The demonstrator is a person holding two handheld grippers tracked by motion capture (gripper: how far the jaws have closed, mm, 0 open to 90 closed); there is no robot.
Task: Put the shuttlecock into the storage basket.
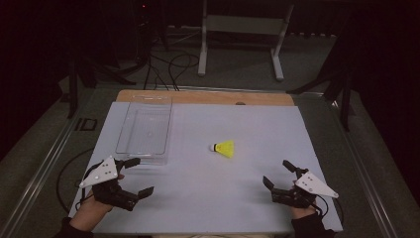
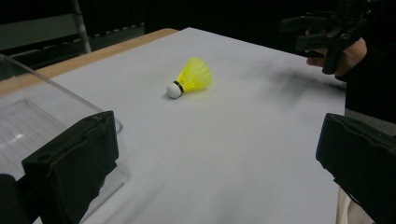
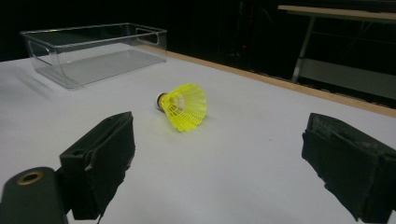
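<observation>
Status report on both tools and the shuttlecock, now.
Left tool open, empty, beside clear bin. Right tool open, empty. Yellow shuttlecock on its side mid-table, untouched. Nothing between it and either tool.

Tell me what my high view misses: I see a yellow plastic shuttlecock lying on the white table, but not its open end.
Observer: The right gripper view looks into the yellow plastic shuttlecock; its mesh skirt opens toward the right gripper, which is open.
Operator: Report the cork end.
Observer: In the left gripper view the white cork has a dark band behind it and points toward the open left gripper.
Operator: Check the clear plastic bin.
Observer: The right gripper view shows cut-out handles in the walls of the clear plastic bin, and nothing inside it.
</observation>
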